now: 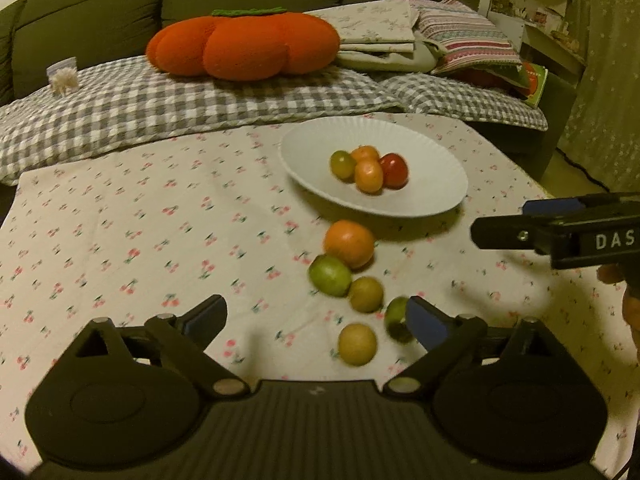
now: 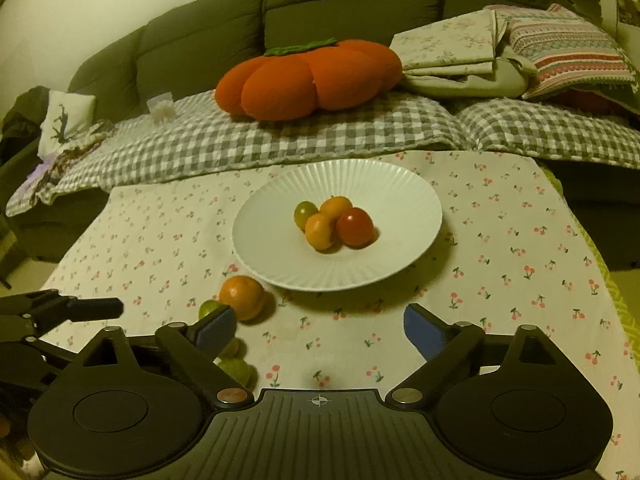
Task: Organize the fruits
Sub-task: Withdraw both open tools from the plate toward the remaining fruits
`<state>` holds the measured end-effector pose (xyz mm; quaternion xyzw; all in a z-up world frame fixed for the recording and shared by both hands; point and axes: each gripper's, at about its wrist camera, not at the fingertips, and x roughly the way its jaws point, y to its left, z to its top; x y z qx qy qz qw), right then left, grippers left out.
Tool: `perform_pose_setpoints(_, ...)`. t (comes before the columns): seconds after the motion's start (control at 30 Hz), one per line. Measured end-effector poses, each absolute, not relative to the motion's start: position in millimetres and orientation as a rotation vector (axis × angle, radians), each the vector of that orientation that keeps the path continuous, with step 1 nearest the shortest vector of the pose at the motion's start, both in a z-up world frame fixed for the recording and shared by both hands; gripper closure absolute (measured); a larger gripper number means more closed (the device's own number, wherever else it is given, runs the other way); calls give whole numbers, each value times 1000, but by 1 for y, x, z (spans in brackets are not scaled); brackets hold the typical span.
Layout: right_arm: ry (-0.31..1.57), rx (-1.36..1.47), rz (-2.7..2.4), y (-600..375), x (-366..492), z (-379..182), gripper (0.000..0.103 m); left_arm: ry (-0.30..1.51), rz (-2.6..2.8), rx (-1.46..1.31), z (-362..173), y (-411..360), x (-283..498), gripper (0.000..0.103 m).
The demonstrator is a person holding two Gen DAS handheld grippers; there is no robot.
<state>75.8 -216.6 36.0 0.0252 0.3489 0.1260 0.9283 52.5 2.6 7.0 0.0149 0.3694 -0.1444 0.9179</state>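
A white plate (image 1: 436,178) (image 2: 384,184) holds several small fruits: a green one (image 1: 342,164), two orange ones (image 1: 368,176) and a red one (image 1: 394,170) (image 2: 355,227). Loose on the cloth lie an orange fruit (image 1: 349,243) (image 2: 242,297), a green one (image 1: 330,275), two yellow-brown ones (image 1: 366,294) (image 1: 357,344) and a green one (image 1: 394,318) against my left gripper's right pad. My left gripper (image 1: 316,320) is open and empty. My right gripper (image 2: 318,330) is open and empty, in front of the plate; it also shows in the left wrist view (image 1: 532,224).
The table wears a cherry-print cloth (image 1: 140,220). Behind it a green sofa carries a checked blanket (image 1: 160,108), an orange pumpkin cushion (image 1: 244,46) and folded linens (image 1: 400,40). The left gripper's fingers show at the left in the right wrist view (image 2: 80,308).
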Motion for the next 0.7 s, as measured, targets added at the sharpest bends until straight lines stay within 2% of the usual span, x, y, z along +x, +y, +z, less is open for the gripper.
perform_pose_setpoints(0.17,726,36,266,-211,70,32,5,774,-278,26,2,17,43,3)
perform_pose_setpoints(0.7,805,-25,336,-190,43,-5,5,817,-248,84,-27,44,9,3)
